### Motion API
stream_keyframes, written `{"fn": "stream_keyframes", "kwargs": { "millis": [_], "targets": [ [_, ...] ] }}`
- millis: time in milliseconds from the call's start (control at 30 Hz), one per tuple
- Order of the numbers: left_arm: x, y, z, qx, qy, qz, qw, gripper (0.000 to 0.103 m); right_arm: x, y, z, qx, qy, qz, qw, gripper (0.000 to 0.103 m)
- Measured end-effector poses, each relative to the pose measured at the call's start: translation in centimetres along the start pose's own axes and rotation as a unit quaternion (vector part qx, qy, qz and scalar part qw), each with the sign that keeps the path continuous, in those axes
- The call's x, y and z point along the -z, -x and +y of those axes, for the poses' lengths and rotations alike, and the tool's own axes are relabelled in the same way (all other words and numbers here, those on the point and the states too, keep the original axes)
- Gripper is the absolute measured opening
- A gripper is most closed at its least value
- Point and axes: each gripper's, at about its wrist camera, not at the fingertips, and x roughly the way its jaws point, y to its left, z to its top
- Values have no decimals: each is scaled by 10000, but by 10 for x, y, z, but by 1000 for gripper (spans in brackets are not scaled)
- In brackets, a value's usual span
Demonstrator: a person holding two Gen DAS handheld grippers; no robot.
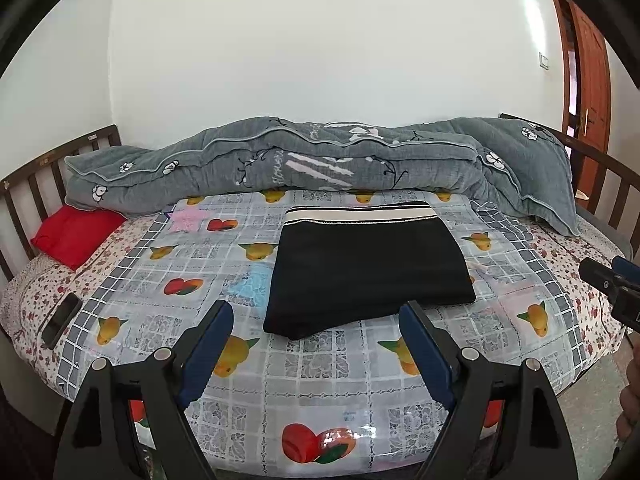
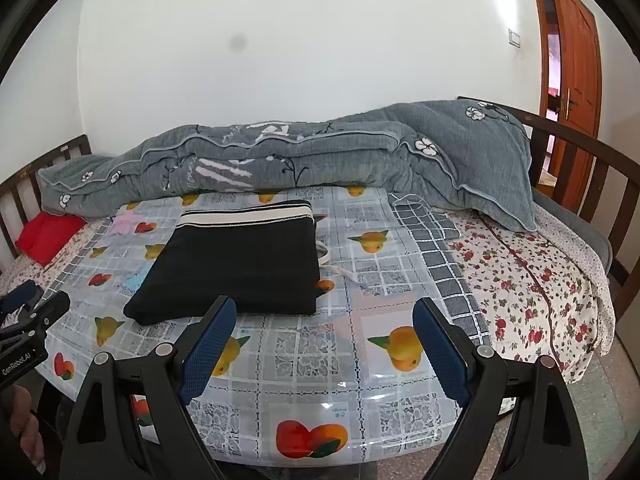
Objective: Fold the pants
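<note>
A home bedroom is showing itself: a wooden-railed bed (image 1: 24, 196) is carrying a grey quilt (image 1: 280, 160), beside an orange door (image 2: 576, 52).

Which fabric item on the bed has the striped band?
The folded black pants, mid-bed; a cream-and-black waistband edges their far side. The red cloth and grey quilt lack it.

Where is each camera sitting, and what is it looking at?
Left wrist view: sits on the left claw, looks forward and down over the bed at the folded black pants; its open blue fingers show, plus the right claw at the right edge.
Right wrist view: sits on the right claw, facing the same way; its open fingers show, with the left claw and a hand at the left edge.
Shared: pants, grey quilt, red cushion, fruit-print cover, door.
</note>
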Motion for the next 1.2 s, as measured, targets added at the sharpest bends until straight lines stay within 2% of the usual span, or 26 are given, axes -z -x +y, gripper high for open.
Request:
{"fn": "stream_keyframes", "kwargs": {
  "millis": [633,900,1200],
  "targets": [
    [2,-11,-1,64,31,46,10000,84,-1,-5,4,-104,96,8,9999,89],
    [-4,-15,1,30,-19,51,10000,84,-4,-1,1,-192,73,-113,9997,89],
    [-15,-24,3,1,8,4,10000,87,-5,-13,-1,-304,92,-46,9995,89]
  ]
}}
